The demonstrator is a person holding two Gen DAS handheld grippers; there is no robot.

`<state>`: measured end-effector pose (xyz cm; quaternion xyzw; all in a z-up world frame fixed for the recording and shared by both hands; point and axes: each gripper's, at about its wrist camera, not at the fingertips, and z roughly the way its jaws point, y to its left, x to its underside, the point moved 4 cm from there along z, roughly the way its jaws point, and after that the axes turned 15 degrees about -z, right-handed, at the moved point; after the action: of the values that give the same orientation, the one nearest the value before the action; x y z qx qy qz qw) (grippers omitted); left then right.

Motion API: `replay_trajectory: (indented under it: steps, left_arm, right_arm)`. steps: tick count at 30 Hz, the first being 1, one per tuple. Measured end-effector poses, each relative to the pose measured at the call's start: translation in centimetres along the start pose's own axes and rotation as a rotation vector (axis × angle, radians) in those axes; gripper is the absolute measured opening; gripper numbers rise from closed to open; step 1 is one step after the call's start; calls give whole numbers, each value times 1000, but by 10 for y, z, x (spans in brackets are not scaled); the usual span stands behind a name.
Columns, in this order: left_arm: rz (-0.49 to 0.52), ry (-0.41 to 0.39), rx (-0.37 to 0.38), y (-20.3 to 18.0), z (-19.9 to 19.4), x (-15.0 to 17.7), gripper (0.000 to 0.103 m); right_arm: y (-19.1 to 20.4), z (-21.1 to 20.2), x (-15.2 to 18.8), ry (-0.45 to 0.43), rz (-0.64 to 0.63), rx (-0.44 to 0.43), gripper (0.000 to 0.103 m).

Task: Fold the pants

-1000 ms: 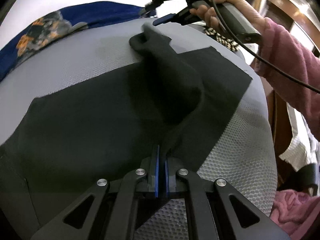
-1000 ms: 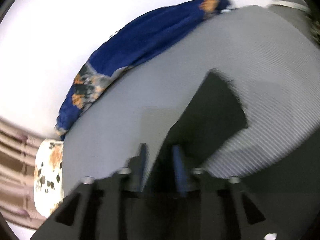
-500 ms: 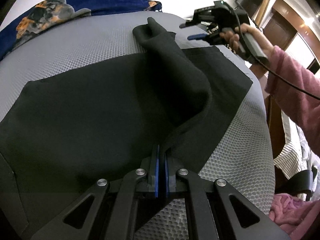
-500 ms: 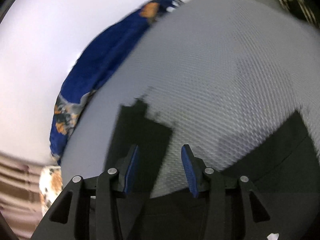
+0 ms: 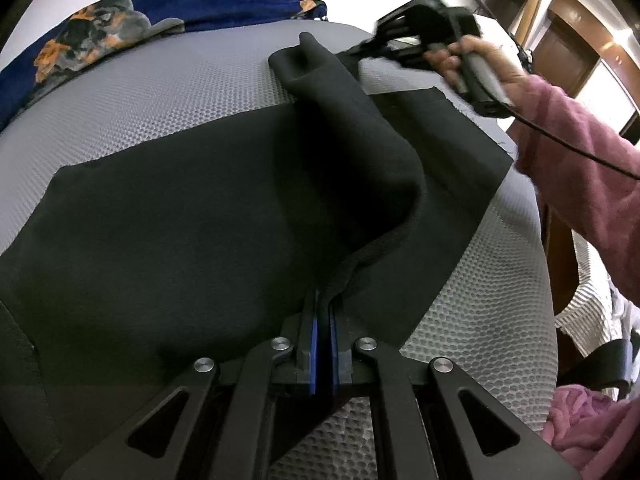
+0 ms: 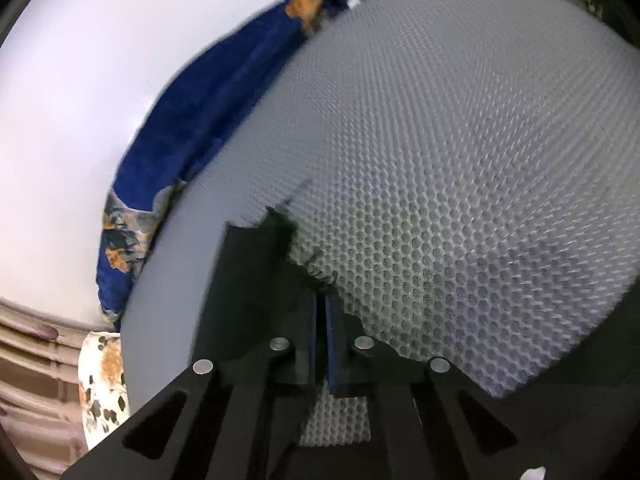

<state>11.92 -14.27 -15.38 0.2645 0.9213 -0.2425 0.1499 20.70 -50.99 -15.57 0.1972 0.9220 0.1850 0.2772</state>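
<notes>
Two grippers work one pair of black pants (image 5: pixel 192 216) spread across the frame's middle on a grey honeycomb mat (image 5: pixel 168 92). Our left gripper (image 5: pixel 322 312) is clenched on a raised ridge of cloth at lower centre. Our right gripper (image 6: pixel 320 312), closed, pinches a frayed corner at lower centre of its view. If either thin bite slips, we judge the lifted fold could collapse crooked. One blue patterned cloth (image 5: pixel 120 20) lies upper left.
</notes>
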Motion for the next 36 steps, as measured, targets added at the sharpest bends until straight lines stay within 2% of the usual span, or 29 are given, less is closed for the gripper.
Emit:
replay_trajectory:
  steps: [5, 8, 10, 12, 16, 26, 30, 36]
  left_arm:
    - [29, -3, -15, -8, 1, 3, 5]
    - [63, 3, -19, -16, 3, 6, 5]
    - [103, 12, -36, -23, 5, 10, 5]
    - [146, 17, -66, -30, 8, 14, 7]
    - [216, 15, -115, -38, 10, 18, 7]
    - [289, 8, -167, -45, 12, 22, 8]
    - [326, 4, -174, -47, 11, 23, 8]
    - [379, -7, -206, -52, 15, 29, 10]
  right_arm:
    - [-16, -94, 12, -139, -27, 98, 3]
    - [-39, -147, 48, -171, -11, 207, 3]
    - [-59, -168, 81, -162, 44, 248, 3]
    - [-79, -177, 111, -143, 97, 282, 3]
    - [-117, -178, 157, -121, 225, 285, 3]
    - [-117, -203, 176, -170, 223, 322, 3]
    - [-128, -189, 187, -122, 244, 361, 2]
    - [-130, -181, 189, -106, 228, 391, 2]
